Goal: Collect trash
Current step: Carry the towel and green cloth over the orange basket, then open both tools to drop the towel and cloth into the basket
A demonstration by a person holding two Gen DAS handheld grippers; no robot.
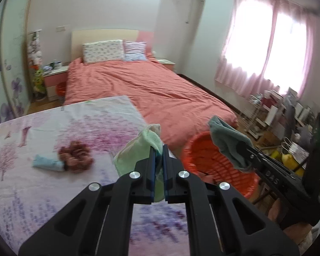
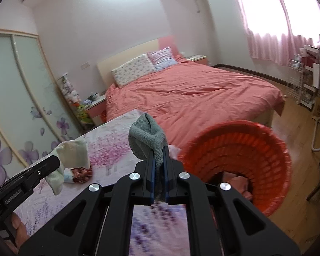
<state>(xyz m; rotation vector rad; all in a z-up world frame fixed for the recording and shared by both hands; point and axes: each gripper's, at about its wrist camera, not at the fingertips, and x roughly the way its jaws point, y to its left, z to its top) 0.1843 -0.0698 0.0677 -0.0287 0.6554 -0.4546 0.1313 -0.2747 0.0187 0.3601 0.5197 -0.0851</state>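
Observation:
My left gripper is shut on a light green cloth and holds it above the floral-covered table. It also shows in the right wrist view. My right gripper is shut on a grey-green cloth held up beside the orange basket. In the left wrist view that cloth hangs over the basket. A light blue cloth and a reddish-brown patterned item lie on the table.
A bed with a coral cover stands behind the table. Pink fabric lies inside the basket. Cluttered shelves and bags stand under the window at right. A wardrobe with purple flowers is on the left.

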